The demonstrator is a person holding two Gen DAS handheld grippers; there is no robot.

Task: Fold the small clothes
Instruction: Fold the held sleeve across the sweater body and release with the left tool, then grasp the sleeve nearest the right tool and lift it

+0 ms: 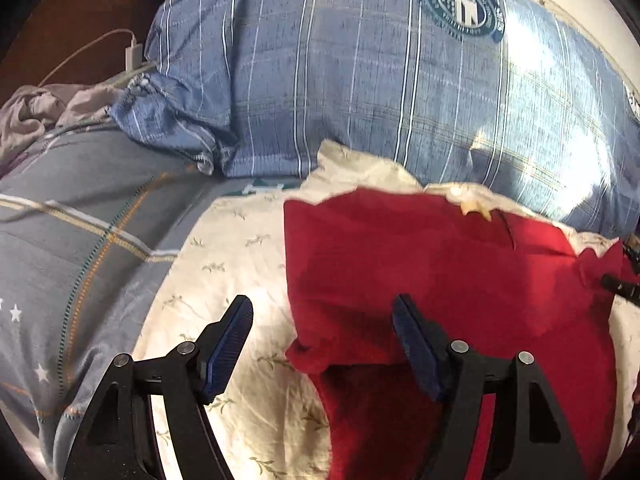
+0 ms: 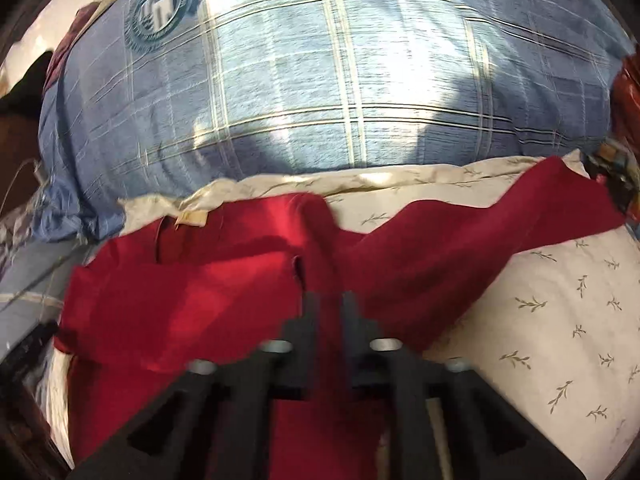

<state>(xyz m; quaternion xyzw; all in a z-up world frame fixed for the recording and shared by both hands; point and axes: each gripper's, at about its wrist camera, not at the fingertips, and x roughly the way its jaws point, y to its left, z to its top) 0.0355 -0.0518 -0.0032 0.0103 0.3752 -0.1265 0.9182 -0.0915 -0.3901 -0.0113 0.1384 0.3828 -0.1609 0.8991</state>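
The left tool [image 1: 322, 330] hangs open over the red garment's [image 1: 440, 264] nine o'clock edge; the right tool [image 2: 329, 312], blurred, looks nearly closed, its grip unclear.

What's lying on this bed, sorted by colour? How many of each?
Red: 1, the red garment
Blue plaid: 1, the big pillow
Cream with leaf sprigs: 1, the sheet
Grey-blue with stars: 1, the quilt
White: 1, the charger
Total: 5

Home bedroom, bed with cream leaf-print sheet [image 2: 560, 320], blue plaid pillow [image 1: 360, 80], charger cable [image 1: 132, 54]
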